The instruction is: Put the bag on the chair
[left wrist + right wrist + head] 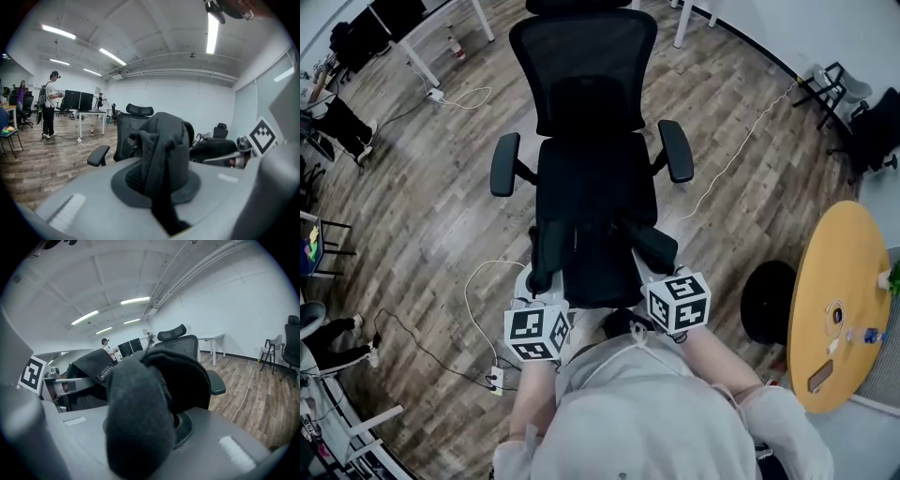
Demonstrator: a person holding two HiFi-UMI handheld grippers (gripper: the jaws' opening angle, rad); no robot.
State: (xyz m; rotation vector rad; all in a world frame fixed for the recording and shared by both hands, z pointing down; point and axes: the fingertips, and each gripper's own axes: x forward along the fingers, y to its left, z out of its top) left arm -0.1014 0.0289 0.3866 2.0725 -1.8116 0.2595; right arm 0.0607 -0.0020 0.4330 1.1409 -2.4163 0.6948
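A black mesh office chair (592, 103) stands straight ahead on the wood floor, facing me. A black bag (600, 267) hangs at the front edge of its seat, held between both grippers. My left gripper (544, 267) is shut on a black strap of the bag (161, 154), which drapes over its jaws. My right gripper (652, 248) is shut on a thick padded strap (138, 418) on the bag's other side. In the left gripper view the chair (133, 123) rises behind the strap. Its headrest and backrest (180, 344) also show in the right gripper view.
A round yellow table (848, 281) and a black stool (772, 302) stand at the right. A white cable and power strip (495, 380) lie on the floor at the left. Desks line the back, and a person (49, 105) stands far off to the left.
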